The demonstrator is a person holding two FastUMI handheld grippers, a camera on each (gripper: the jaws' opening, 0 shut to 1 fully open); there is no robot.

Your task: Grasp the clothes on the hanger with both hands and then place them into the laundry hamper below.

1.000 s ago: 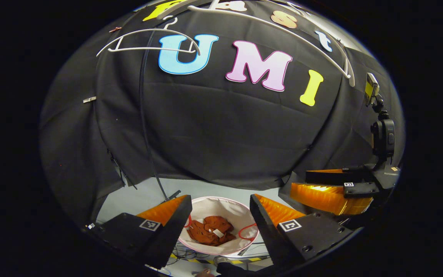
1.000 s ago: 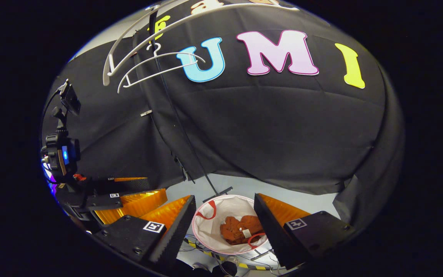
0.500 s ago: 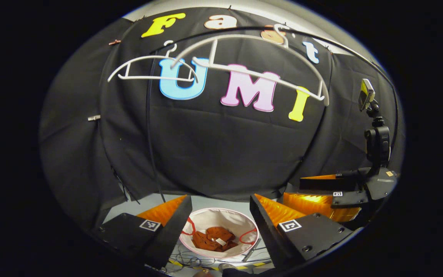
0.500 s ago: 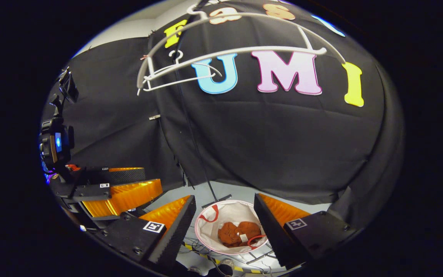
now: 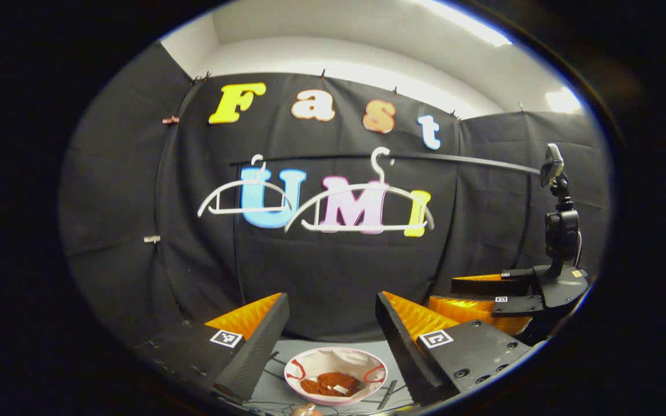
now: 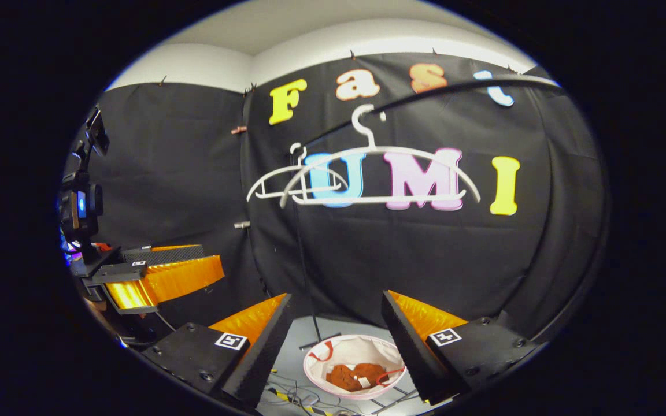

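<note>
Hangers first, reading left to right: in the left gripper view I see a small white hanger [image 5: 244, 199] and a larger white hanger [image 5: 360, 203] on a dark rail [image 5: 425, 158], both bare. Below them, between my own fingers, sits the laundry hamper [image 5: 336, 359] on the floor, white with red handles, and the rust-coloured clothes [image 5: 329, 384] lie bunched inside it. My left hand-held gripper [image 5: 332, 335] is spread wide with nothing between its fingers. Far right in this view I see the right hand-held gripper [image 5: 483, 294], held up beside mine.

In the right gripper view the left hand-held gripper [image 6: 159, 276] shows at far left. The two hangers overlap on the rail. My right hand-held gripper [image 6: 337, 335] is likewise spread wide, holding nothing, with the hamper and clothes [image 6: 357, 375] low between its fingers.
</note>
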